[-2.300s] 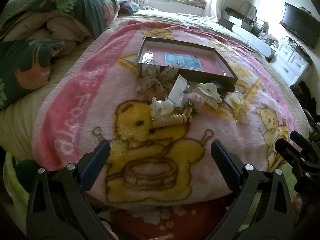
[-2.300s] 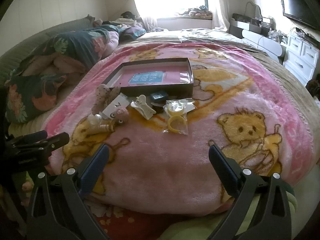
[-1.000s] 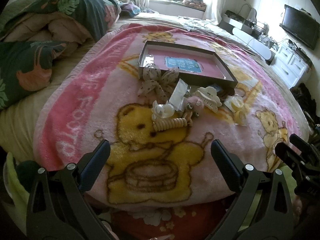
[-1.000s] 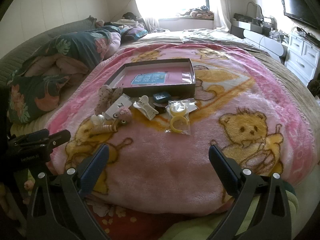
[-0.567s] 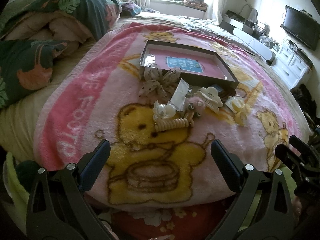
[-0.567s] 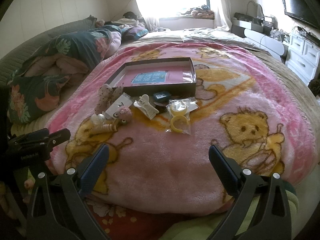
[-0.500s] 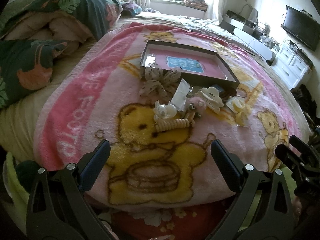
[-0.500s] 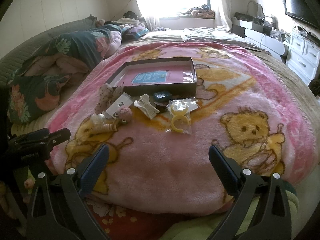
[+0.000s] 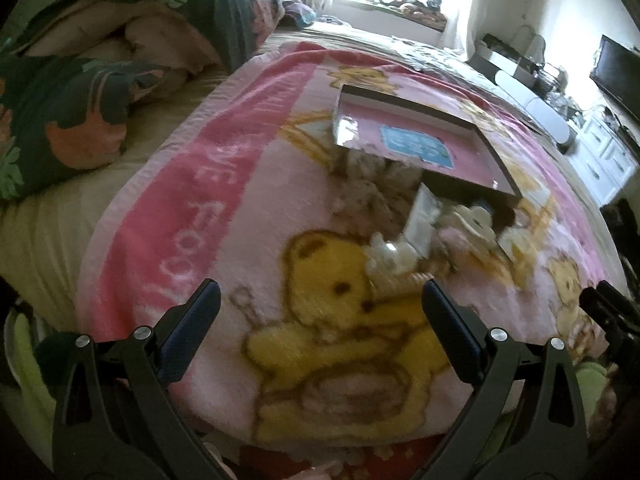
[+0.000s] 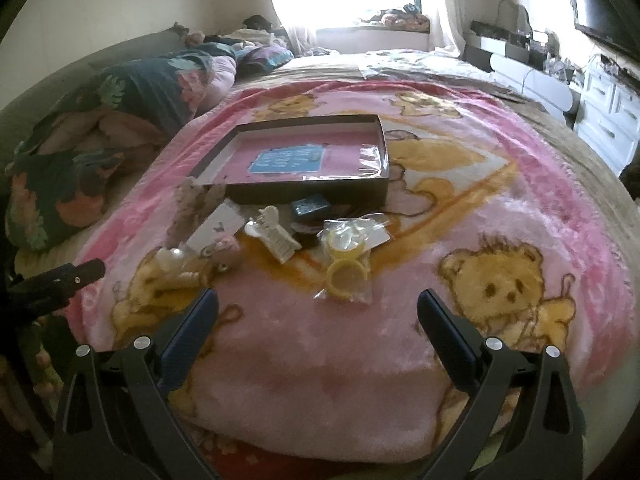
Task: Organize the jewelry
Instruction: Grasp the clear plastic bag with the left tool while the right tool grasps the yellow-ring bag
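Observation:
A shallow dark box (image 10: 312, 190) with a pink floor lies on a pink bear blanket (image 10: 304, 344); it also shows in the left wrist view (image 9: 464, 190). In front of it lies a pile: a spotted fabric bow (image 10: 192, 208), a white claw clip (image 10: 274, 236), a small dark blue case (image 10: 310, 206), a bag with yellow rings (image 10: 348, 260), a pink fuzzy piece (image 10: 228, 252) and a beige coil tie (image 9: 400, 282). My left gripper (image 9: 320, 320) and right gripper (image 10: 316, 320) are both open and empty, held short of the pile.
Rumpled dark floral bedding (image 9: 80, 80) lies at the left. White drawers (image 10: 608, 120) and a TV (image 9: 616, 76) stand at the right. The left wrist view is blurred by motion.
My left gripper has swung left and closer, so the pile now sits right of centre in its view. My right gripper has moved closer to the pile. Both stay open.

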